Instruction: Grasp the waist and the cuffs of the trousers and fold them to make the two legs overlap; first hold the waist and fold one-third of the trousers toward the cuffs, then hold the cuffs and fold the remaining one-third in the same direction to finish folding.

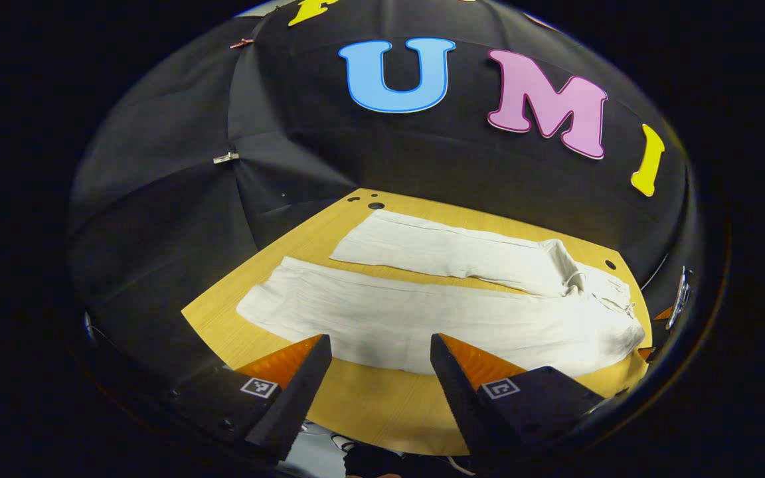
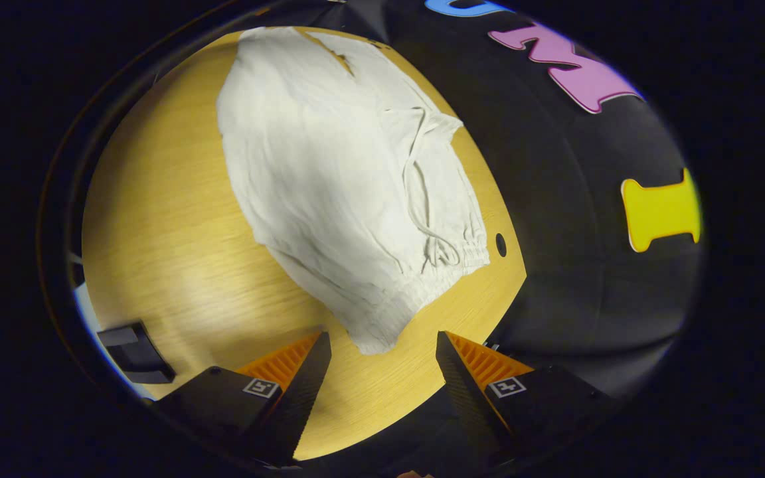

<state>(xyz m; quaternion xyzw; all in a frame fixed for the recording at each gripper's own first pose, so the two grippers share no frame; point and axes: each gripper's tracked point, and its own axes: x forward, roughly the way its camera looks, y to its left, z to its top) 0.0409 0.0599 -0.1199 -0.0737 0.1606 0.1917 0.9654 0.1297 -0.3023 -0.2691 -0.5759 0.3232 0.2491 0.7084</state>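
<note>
White trousers (image 1: 422, 292) lie flat on the wooden table (image 1: 369, 405), the two legs spread apart in a V with cuffs to the left and the gathered waist (image 1: 611, 312) at the right. My left gripper (image 1: 380, 345) hovers open over the near edge of the closer leg, nothing between its fingers. In the right gripper view the waist (image 2: 422, 279) with its drawstring (image 2: 422, 199) lies just ahead. My right gripper (image 2: 382, 342) stands open above the table, the waist's near corner (image 2: 372, 338) reaching between its fingertips without being pressed.
Small round holes mark the tabletop at the far left corner (image 1: 376, 206) and near the waist (image 2: 501, 244). A dark block (image 2: 133, 352) shows at the table's edge in the right gripper view. The booth's black cloth wall surrounds the table closely.
</note>
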